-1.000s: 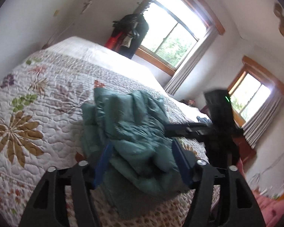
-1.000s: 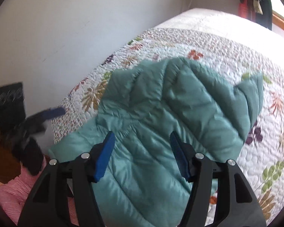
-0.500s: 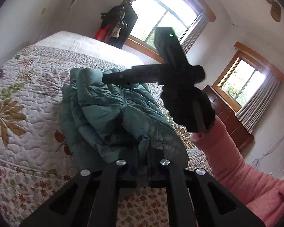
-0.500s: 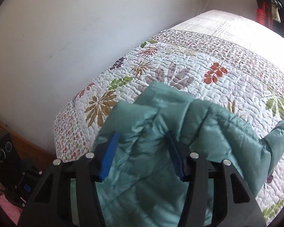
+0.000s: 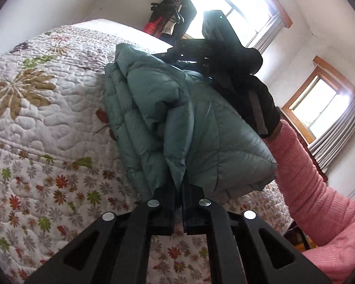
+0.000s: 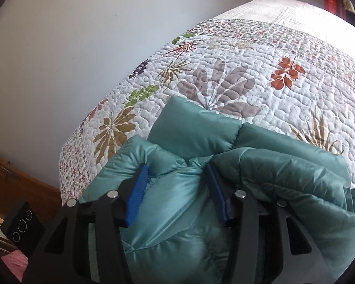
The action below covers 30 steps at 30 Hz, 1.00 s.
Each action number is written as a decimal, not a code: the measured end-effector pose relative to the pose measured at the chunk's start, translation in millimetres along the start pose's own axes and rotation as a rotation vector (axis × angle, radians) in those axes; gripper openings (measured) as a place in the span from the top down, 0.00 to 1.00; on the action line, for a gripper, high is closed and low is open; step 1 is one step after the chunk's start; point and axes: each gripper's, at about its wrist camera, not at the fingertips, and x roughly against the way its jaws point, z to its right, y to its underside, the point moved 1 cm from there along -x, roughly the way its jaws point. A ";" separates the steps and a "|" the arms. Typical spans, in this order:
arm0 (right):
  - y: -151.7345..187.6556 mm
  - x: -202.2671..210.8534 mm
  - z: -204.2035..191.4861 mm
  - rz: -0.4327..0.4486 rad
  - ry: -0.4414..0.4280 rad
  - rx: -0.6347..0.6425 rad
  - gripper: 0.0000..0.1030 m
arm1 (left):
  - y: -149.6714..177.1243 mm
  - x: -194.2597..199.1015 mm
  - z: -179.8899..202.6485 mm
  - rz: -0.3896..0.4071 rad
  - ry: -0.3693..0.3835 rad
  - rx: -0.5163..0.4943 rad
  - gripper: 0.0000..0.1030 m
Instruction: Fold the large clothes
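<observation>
In the left wrist view, the left gripper [image 5: 178,189] is pinching a fold of the teal puffer jacket [image 5: 201,127], its jaws drawn nearly together on the fabric. The jacket is lying bunched near the edge of the floral quilt [image 5: 35,108]. Beyond it, the right gripper [image 5: 215,54] is reaching across the jacket's top, carried by an arm in a pink sleeve [image 5: 303,172]. In the right wrist view, the right gripper [image 6: 177,189] is pointing toward the quilt [image 6: 248,71], its blue pads [image 6: 136,194] standing apart with puffy jacket [image 6: 284,177] fabric bulging between them.
</observation>
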 end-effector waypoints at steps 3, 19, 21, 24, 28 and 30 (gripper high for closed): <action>2.7 -0.5 5.0 0.007 -0.019 -0.023 0.52 | 2.2 -1.7 -1.4 -0.015 -0.002 0.009 0.95; 106.5 122.6 -19.7 -0.005 0.106 -0.047 0.43 | -93.5 17.4 -8.6 0.023 -0.074 0.030 0.46; 126.4 130.1 -23.6 -0.012 0.119 -0.052 0.43 | -111.4 3.7 -12.7 0.006 -0.069 0.053 0.44; 152.6 138.0 -29.3 -0.005 0.138 -0.050 0.43 | -132.5 -15.1 -22.5 -0.028 -0.078 0.095 0.44; 172.5 136.3 -29.6 -0.003 0.147 -0.068 0.43 | -139.7 -33.7 -34.0 -0.069 -0.028 0.160 0.75; 177.0 132.4 -28.3 -0.006 0.153 -0.074 0.43 | -136.6 -32.3 -34.2 -0.053 -0.024 0.163 0.84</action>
